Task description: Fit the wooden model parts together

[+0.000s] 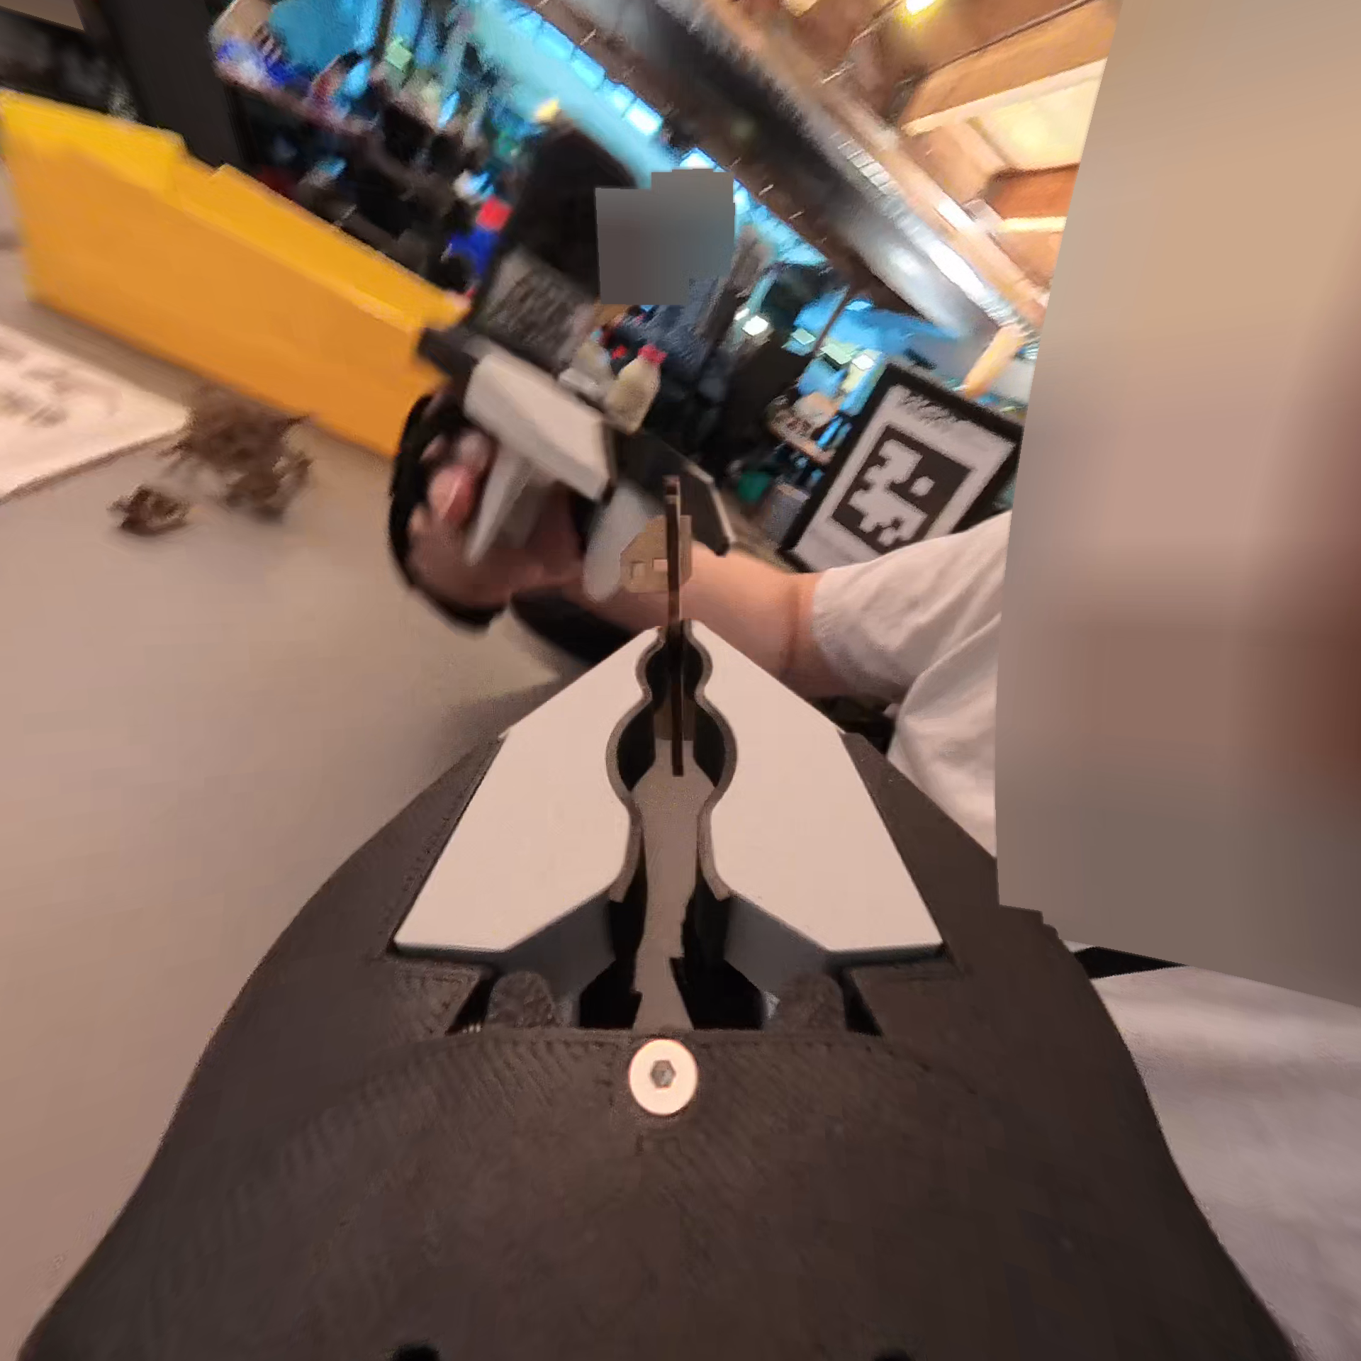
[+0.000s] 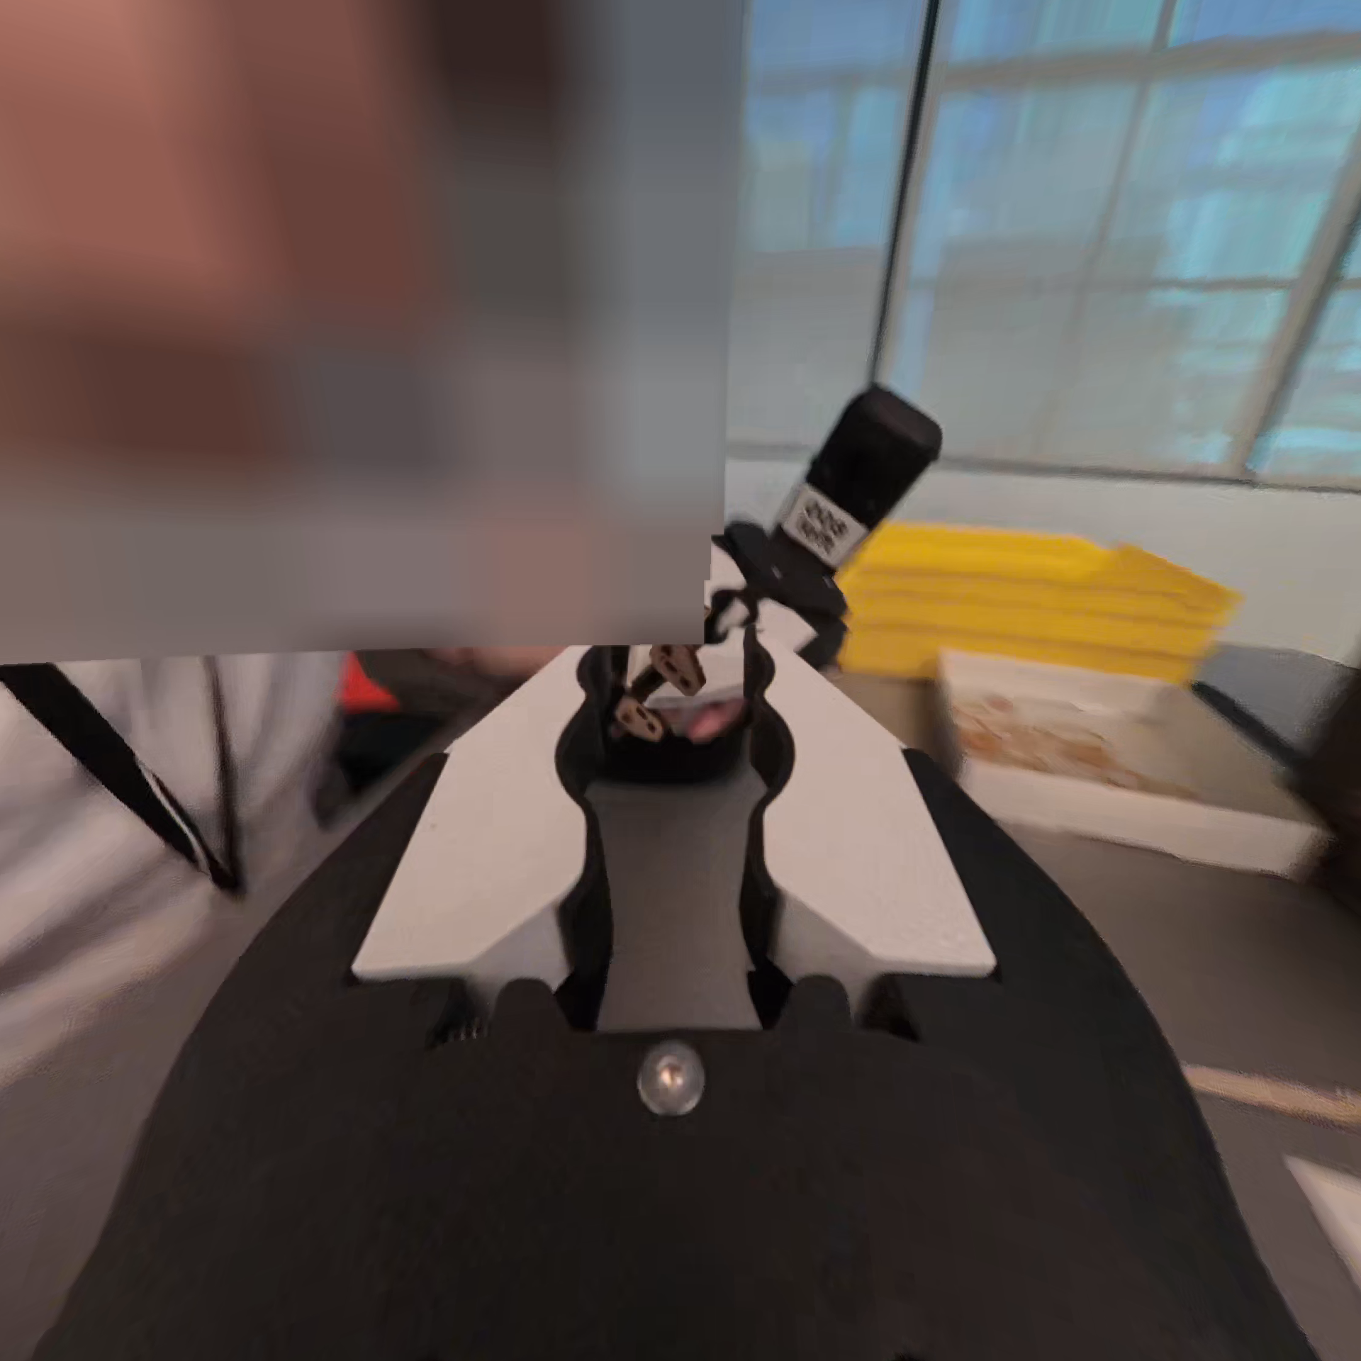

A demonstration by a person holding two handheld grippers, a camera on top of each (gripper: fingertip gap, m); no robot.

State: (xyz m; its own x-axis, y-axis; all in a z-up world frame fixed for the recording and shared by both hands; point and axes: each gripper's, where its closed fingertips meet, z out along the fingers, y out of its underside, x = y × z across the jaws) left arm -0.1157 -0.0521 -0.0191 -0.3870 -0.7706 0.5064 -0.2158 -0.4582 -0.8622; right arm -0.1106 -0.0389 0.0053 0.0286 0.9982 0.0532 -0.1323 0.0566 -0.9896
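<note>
The grey counter (image 1: 147, 736) filled the left half of my left wrist view, and on its far side lay a long yellow bin (image 1: 206, 294), with a white sheet of paper (image 1: 66, 420) at the left edge. In my right wrist view a stack of yellow bins (image 2: 1031, 596) stood on the counter below the windows, with a flat white box (image 2: 1090, 751) just in front of it. The person's white sleeve (image 1: 913, 641) and bare forearm reached in from the right of the left view. My left gripper (image 1: 674, 663) had its fingers drawn narrow, pinching a thin wooden model part (image 1: 672, 574) edge-on so that it stood upright past the tips. Beyond it I saw my right gripper (image 1: 626, 545), held in a hand (image 1: 471, 530) above the counter, touching or nearly touching a small tan wooden piece (image 1: 648, 560) that met the upright part; I could not tell which. In the right wrist view that gripper's fingers (image 2: 501, 832) stood apart, and small brown slotted wooden pieces (image 2: 655, 692) showed between the tips, the left gripper beyond them. A loose heap of dark wooden parts (image 1: 221, 456) lay on the counter near the yellow bin, too blurred to make out.
</note>
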